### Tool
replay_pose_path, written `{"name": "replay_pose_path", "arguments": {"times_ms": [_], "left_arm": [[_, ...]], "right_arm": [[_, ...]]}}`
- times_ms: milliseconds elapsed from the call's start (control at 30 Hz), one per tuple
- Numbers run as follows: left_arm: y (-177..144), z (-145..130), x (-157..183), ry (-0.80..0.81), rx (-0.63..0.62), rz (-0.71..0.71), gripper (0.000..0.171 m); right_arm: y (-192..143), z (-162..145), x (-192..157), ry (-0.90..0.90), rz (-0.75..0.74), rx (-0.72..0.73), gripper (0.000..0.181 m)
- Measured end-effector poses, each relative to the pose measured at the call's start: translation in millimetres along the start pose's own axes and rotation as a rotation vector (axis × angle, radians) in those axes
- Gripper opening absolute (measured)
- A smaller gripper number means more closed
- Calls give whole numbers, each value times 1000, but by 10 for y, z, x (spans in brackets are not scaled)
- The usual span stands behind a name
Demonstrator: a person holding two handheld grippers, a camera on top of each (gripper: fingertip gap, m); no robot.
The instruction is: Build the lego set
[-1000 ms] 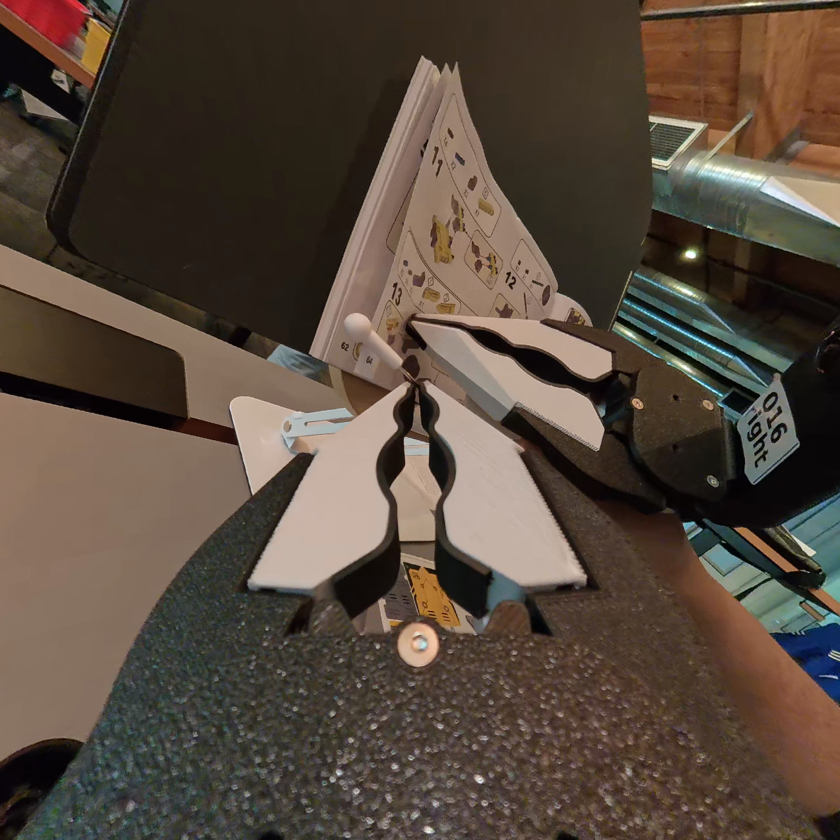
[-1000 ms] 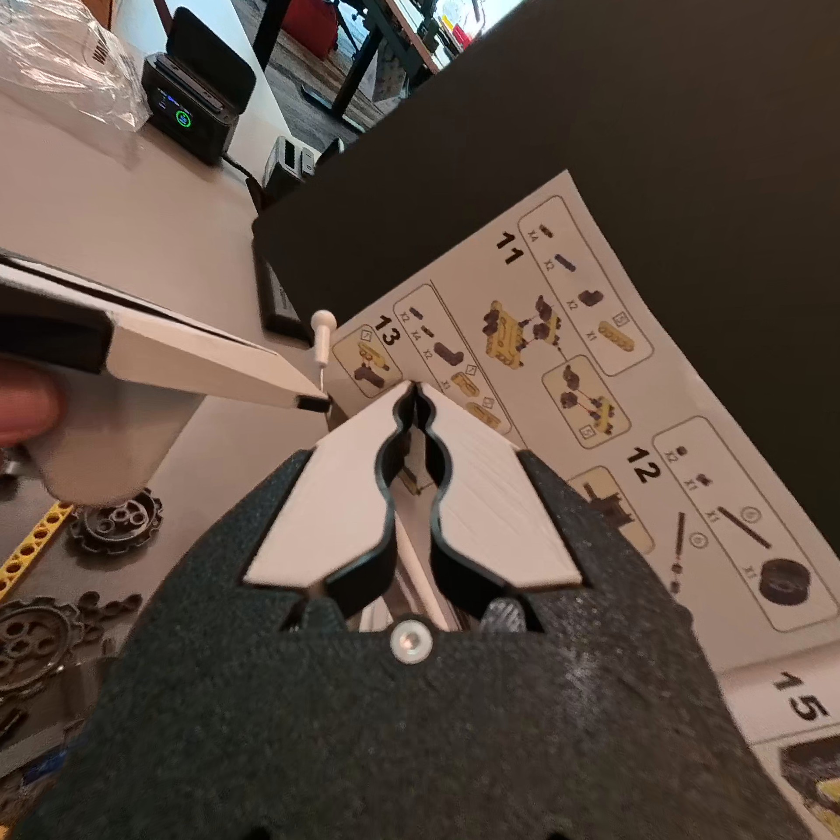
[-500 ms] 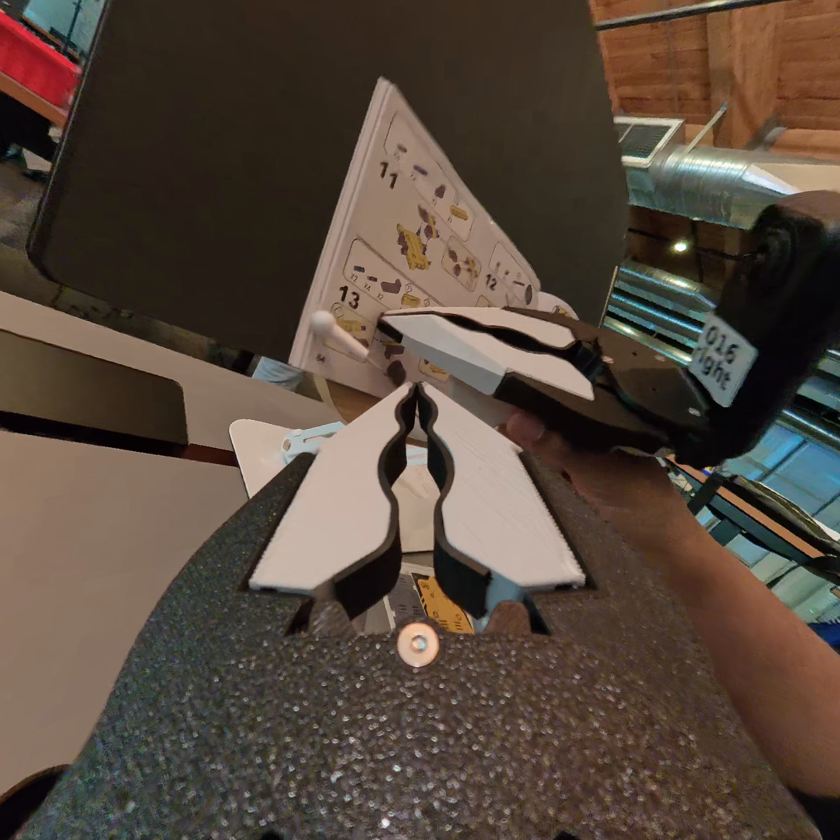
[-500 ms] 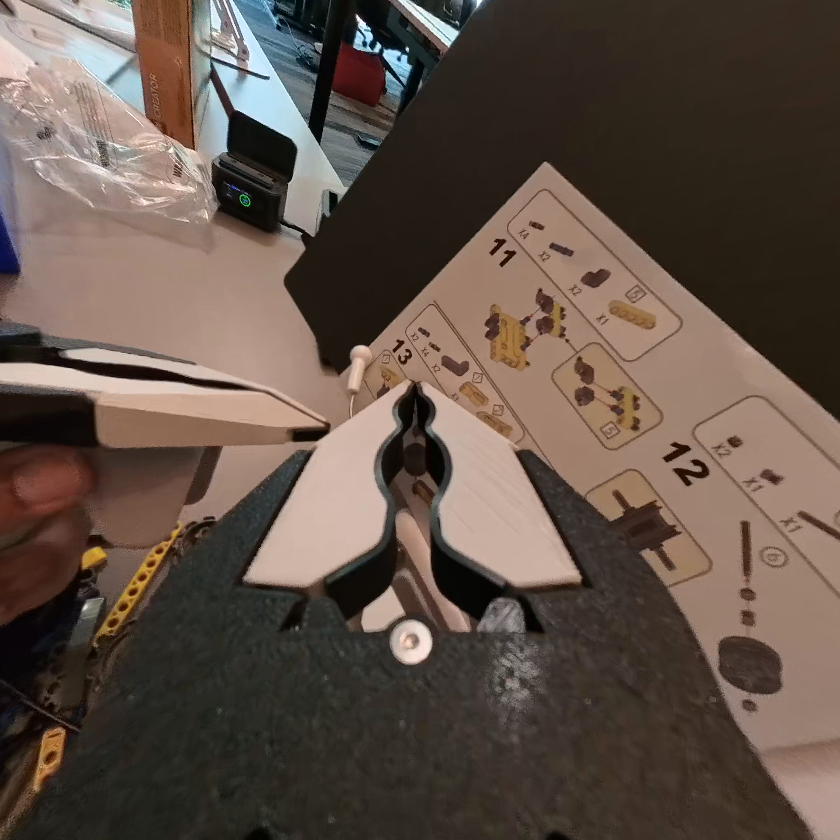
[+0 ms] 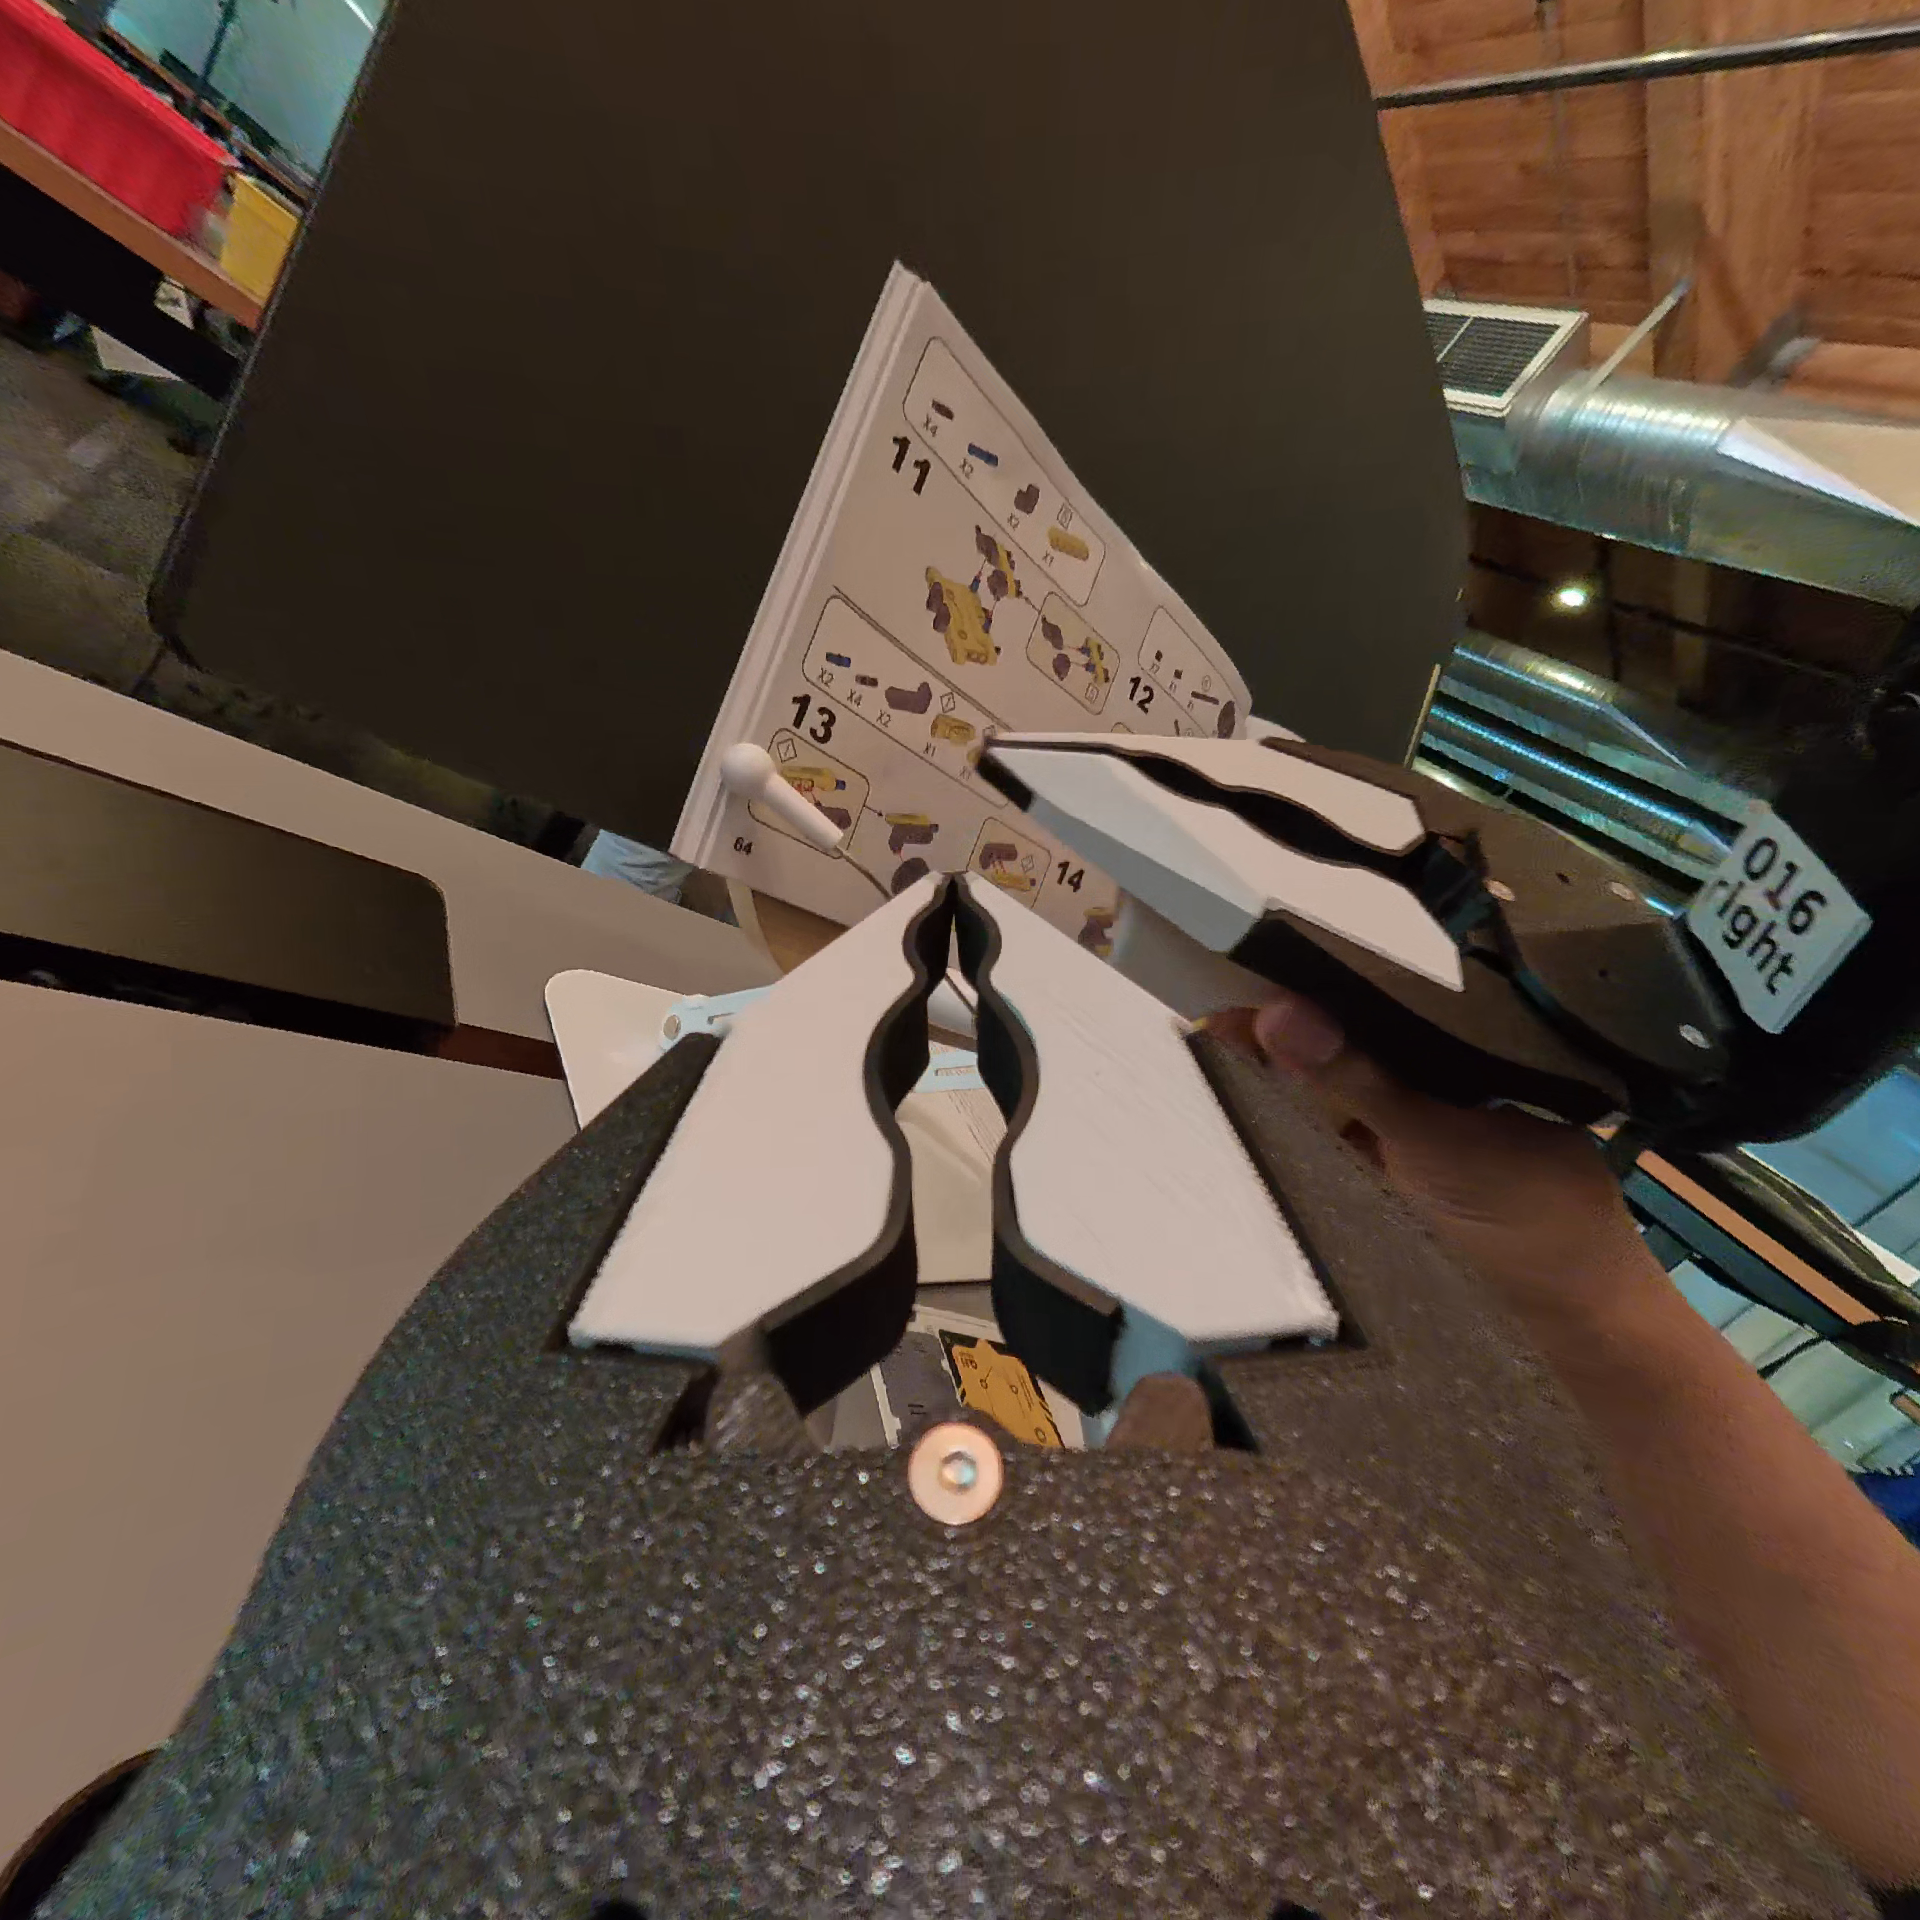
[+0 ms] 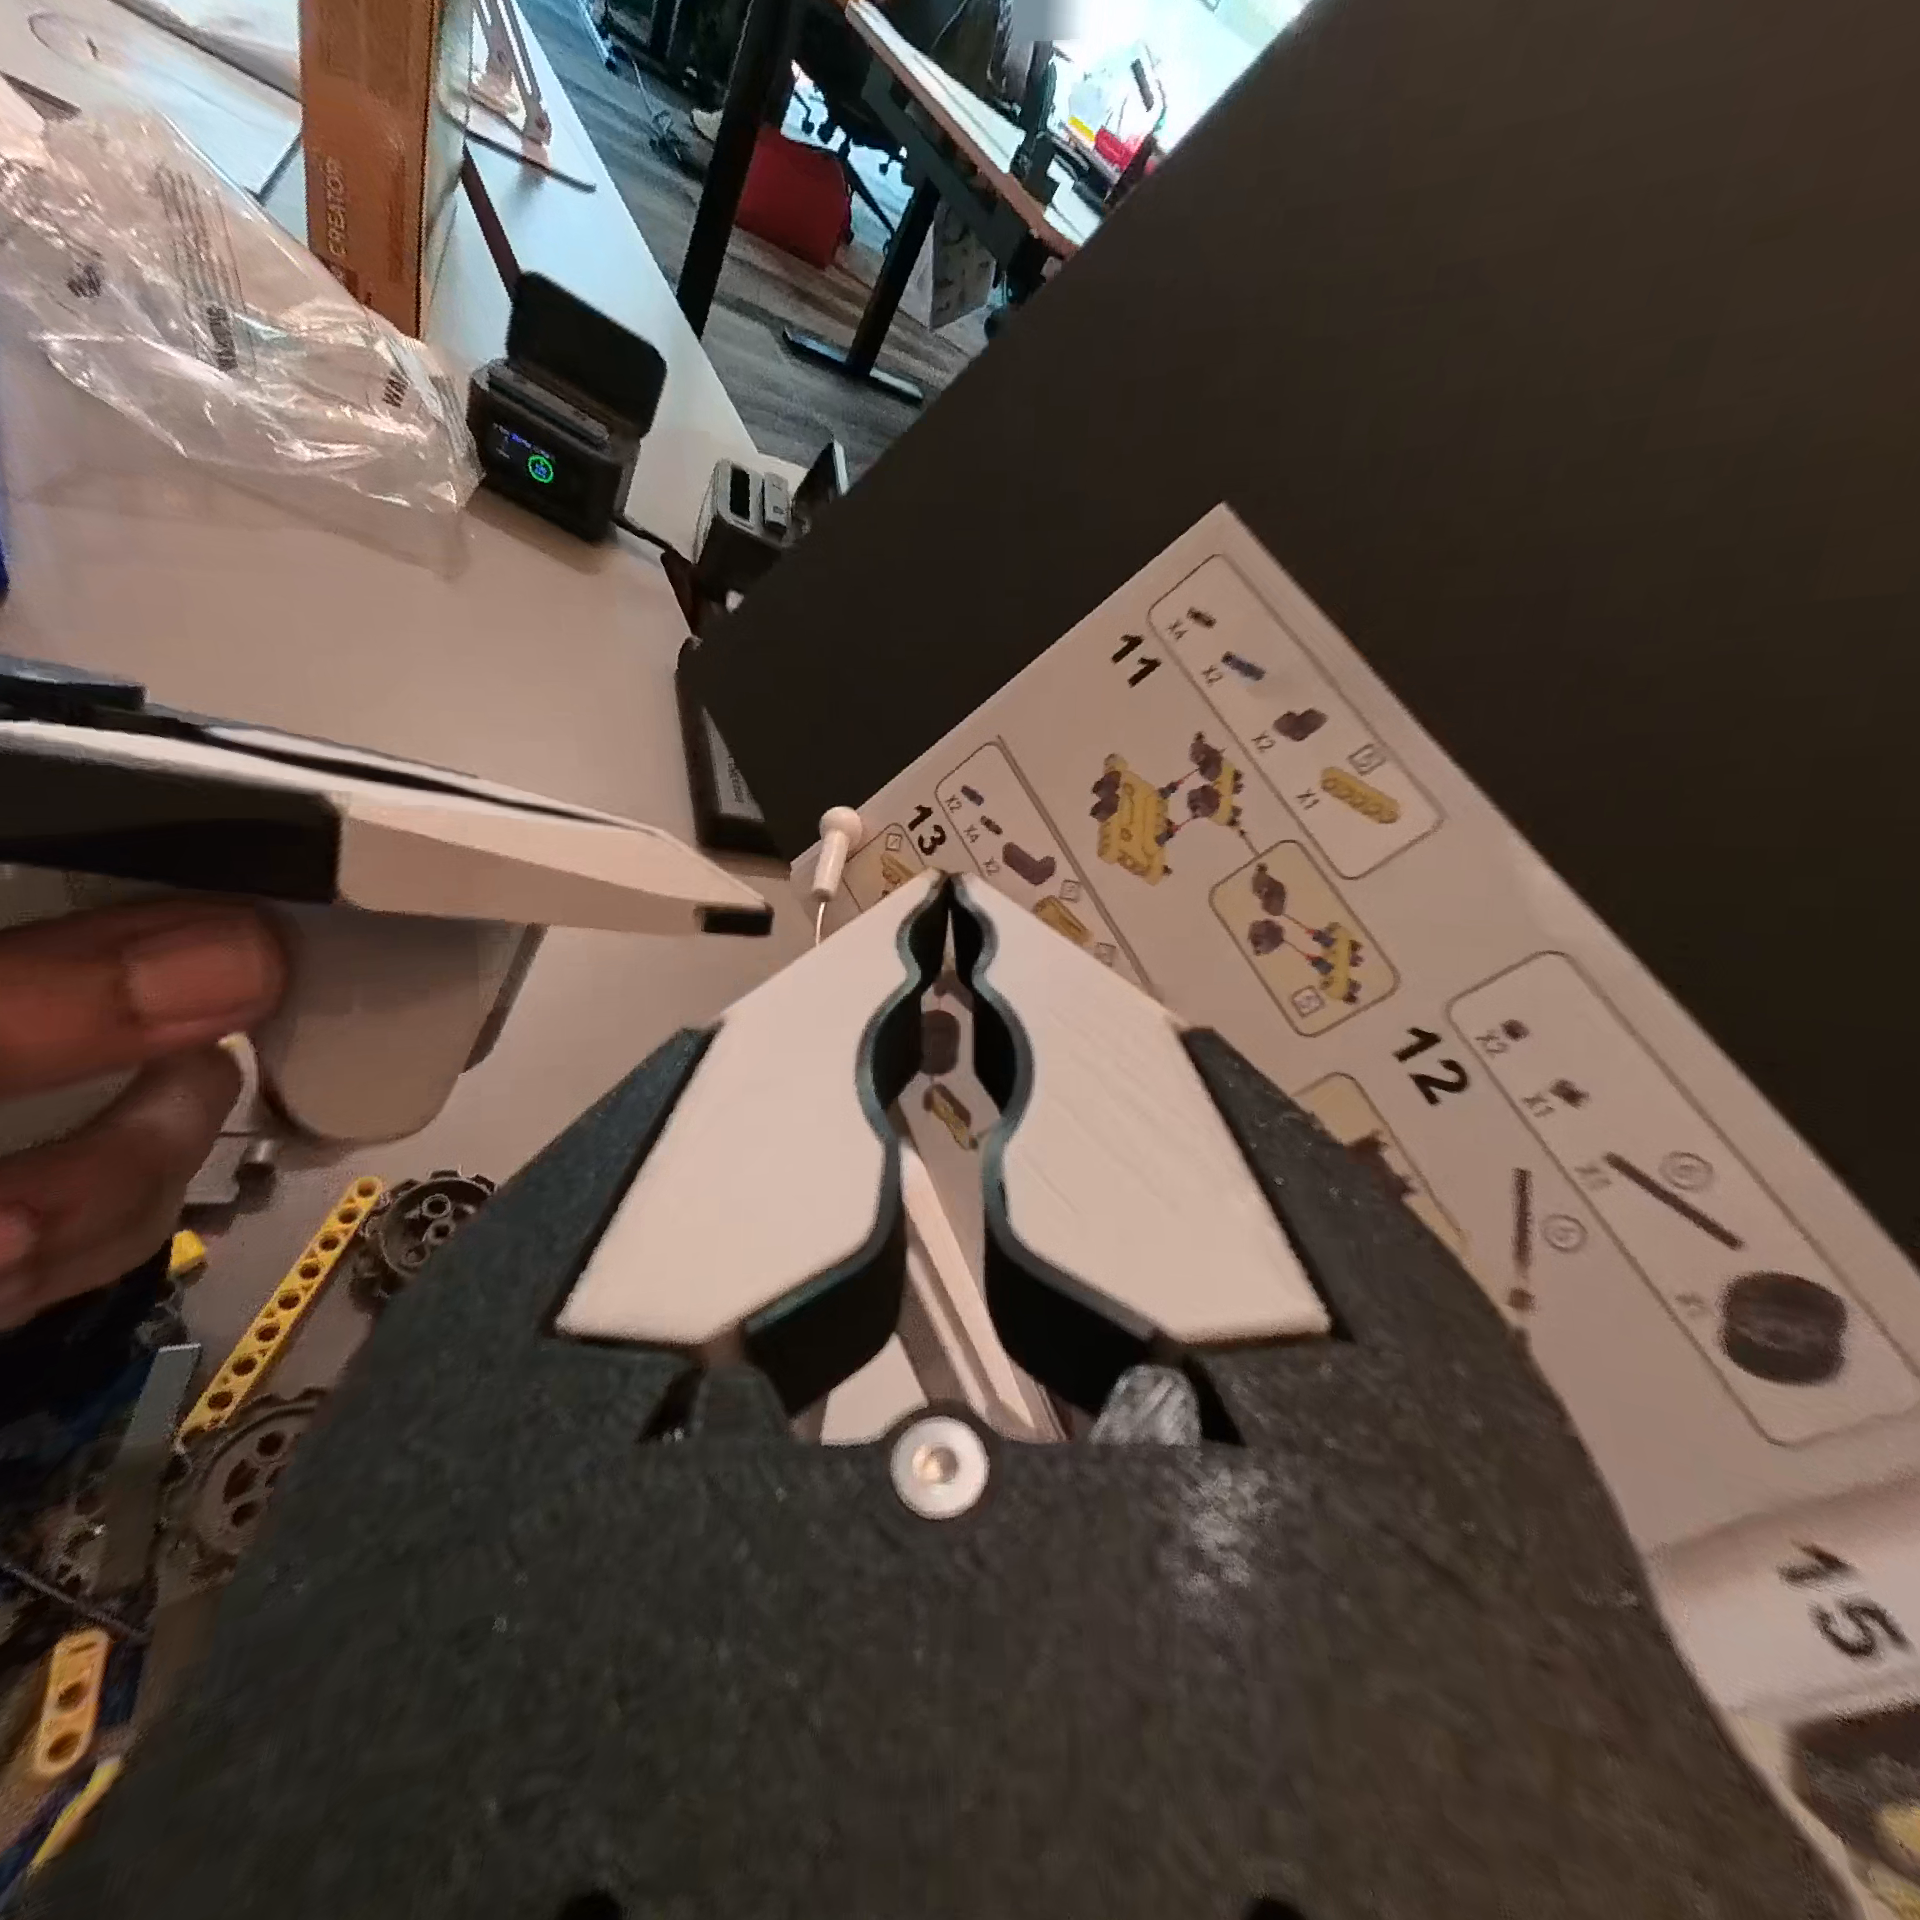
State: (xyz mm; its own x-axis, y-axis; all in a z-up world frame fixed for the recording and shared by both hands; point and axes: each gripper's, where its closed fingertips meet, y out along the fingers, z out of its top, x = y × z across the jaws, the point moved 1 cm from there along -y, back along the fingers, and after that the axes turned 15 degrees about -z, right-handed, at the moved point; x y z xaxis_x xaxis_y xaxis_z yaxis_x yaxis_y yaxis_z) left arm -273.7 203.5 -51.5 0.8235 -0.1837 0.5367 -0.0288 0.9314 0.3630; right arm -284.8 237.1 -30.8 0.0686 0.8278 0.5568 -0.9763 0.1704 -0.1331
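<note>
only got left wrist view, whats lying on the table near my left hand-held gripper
Observer: A yellow holed beam and dark gears lie loose on the table, just below the left hand-held gripper in the right wrist view.
Operator: anything further back on that side
Observer: A small black device with a green ring lit, beside a crumpled clear plastic bag.
Operator: and behind the bag
Observer: A brown cardboard box stands upright there.
</note>
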Motion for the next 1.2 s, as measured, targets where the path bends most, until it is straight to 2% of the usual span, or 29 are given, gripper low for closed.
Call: {"name": "replay_pose_path", "arguments": {"times_ms": [233, 400, 467, 533, 633, 733, 800, 867, 967, 1067, 1200], "left_arm": [[-40, 180, 94, 0, 53, -5, 0], [-104, 564, 385, 15, 126, -59, 0], [-96, 712, 569, 92, 80, -87, 0], [-51, 703, 749, 139, -55, -123, 0], [-89, 398, 1074, 161, -303, -213, 0], [-315, -82, 1330, 303, -502, -237, 0], [-484, -521, 1537, 378, -626, -321, 0], [-668, -1003, 1758, 363, -758, -447, 0], [-864, -1495, 1853, 300, -870, -469, 1], [-1004, -1699, 1879, 263, -902, -469, 1], [-1069, -1606, 1965, 266, -884, -493, 0]], "right_arm": [[-369, 89, 149, -25, -34, 2, 0], [-916, 287, 148, 28, -31, 44, 0], [-1203, 362, 136, 35, -33, 61, 0], [-1497, 403, 122, 62, -38, 66, 0], [-1931, 391, 31, 158, -26, 76, 0], [-2255, 237, -178, 230, -2, 82, 0], [-2364, 61, -335, 242, -5, 83, 0], [-2386, -157, -490, 261, -15, 65, 0], [-2374, -459, -722, 381, 17, -2, 0], [-2416, -703, -909, 435, 81, -118, 0], [-2581, -745, -956, 418, 95, -115, 0]]}}
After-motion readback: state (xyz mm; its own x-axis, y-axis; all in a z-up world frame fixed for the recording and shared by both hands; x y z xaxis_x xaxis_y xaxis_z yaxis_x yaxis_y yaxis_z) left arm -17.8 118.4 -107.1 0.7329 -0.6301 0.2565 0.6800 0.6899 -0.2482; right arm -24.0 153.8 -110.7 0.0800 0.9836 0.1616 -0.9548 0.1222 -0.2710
